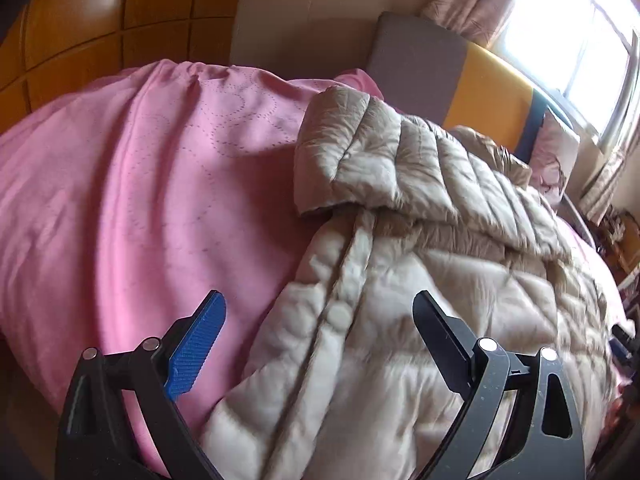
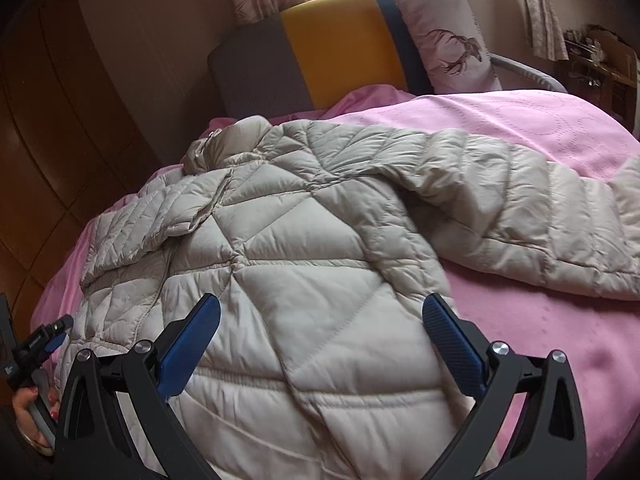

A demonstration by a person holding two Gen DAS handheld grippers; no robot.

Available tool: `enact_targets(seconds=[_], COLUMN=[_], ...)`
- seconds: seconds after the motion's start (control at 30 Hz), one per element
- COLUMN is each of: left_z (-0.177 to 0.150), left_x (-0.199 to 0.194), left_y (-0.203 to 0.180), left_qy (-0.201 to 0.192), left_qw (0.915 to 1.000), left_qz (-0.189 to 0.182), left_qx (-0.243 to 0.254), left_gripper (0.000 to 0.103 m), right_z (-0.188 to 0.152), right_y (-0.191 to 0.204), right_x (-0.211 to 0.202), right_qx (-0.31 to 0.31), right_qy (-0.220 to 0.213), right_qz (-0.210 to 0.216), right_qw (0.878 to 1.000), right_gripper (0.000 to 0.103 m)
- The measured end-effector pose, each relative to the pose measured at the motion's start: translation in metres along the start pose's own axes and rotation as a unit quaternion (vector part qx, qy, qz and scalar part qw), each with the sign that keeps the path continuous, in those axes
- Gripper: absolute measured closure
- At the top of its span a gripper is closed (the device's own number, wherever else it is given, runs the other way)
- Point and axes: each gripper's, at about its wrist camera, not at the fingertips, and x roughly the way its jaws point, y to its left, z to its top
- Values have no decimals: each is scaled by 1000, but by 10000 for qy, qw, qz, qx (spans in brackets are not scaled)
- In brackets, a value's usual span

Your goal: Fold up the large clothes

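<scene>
A beige quilted down jacket (image 2: 304,248) is spread on the pink bedspread (image 2: 540,320) — collar toward the headboard (image 2: 332,52), hem toward the cameras, one sleeve (image 2: 520,208) stretched rightward. No legible writing is seen. The left tool (image 1: 320,312) and right tool (image 2: 320,316) are held wide open above the jacket, gripping nothing.

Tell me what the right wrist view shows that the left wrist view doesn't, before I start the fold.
Only the right wrist view shows the jacket's right sleeve stretched out across the pink bedspread, the deer-print pillow clearly, and the left gripper at the jacket's left edge. Only the left wrist view shows the folded-over sleeve cuff up close and the button placket. Both share the beige quilted jacket, the bedspread, the yellow-and-grey headboard, and open jaws on each gripper; the right gripper hovers over the hem.
</scene>
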Motion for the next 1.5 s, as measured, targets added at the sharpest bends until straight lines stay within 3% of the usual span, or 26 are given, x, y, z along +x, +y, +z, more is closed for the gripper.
enact_targets(seconds=[0.1,0.13,0.17,0.23,0.27,0.3,0.4,0.53,0.57,0.63,0.7,0.73,0.77,0.83,0.9,1.03,1.13,1.17,1.2,1.3,1.37,1.43,1.5], left_z=[-16,-22,-27,-37,-39,-41,-44,-51,-55,-60,-57,-54,-47,-38,-24,-3,5,6,6,-3,-7,-12,-13], left_x=[-8,-10,-11,-17,-19,-20,-29,-49,-51,-55,-59,-62,-67,-71,-65,-41,-8,0,14,27,28,26,23], left_y=[7,9,9,7,5,3,0,7,10,14,16,16,14,4,-13,-44,-64,-67,-68,-75,-79,-80,-77], left_qy=[179,252,293,279,269,333,536,694,755,716,577,502,311,28,-78,-195,-112,-53,79,-53,-159,-247,-278], left_qw=[9996,9992,9989,9980,9977,9970,9948,9930,9926,9934,9956,9964,9976,9979,9975,9955,9950,9951,9954,9947,9929,9913,9916], left_qz=[-58,-61,-185,-374,-414,-536,-743,-801,-791,-751,-661,-628,-588,-585,-530,-661,-621,-593,-522,-418,-371,-379,-414], left_qx=[232,298,325,423,458,445,451,521,537,492,343,270,202,273,454,652,769,787,801,933,1122,1236,1193], left_gripper=[12,17,31,45,58,69,83,84,83,74,53,39,33,32,22,15,13,13,12,5,4,4,4], right_z=[-11,-16,-21,-30,-33,-37,-44,-54,-59,-65,-57,-51,-44,-29,-18,-4,3,6,12,30,45,61,65], right_y=[-33,-43,-51,-53,-48,-43,-40,-52,-57,-71,-87,-97,-109,-137,-170,-227,-256,-261,-265,-257,-227,-173,-114], right_x=[-15,-16,-16,-21,-22,-21,-28,-47,-49,-54,-62,-67,-70,-68,-70,-77,-84,-85,-87,-87,-89,-79,-77], right_qx=[527,693,816,622,389,209,120,198,250,508,803,974,1186,1695,2290,3469,3938,3998,3986,3616,2918,1931,898], right_qy=[149,285,416,361,397,506,643,756,805,690,329,74,-145,-410,-592,-1104,-1452,-1483,-1437,-1378,-1486,-1571,-1608], right_qz=[-68,15,206,382,384,438,617,949,1049,1323,1291,1122,962,443,-21,-364,-754,-940,-1157,-1131,-1196,-1253,-1162], right_qw=[9985,9972,9956,9967,9977,9975,9960,9924,9909,9875,9878,9889,9882,9837,9716,9307,9045,8996,8984,9151,9373,9604,9760], right_gripper=[2,2,3,9,22,49,66,70,68,51,29,26,24,24,24,26,26,32,45,71,76,82,83])
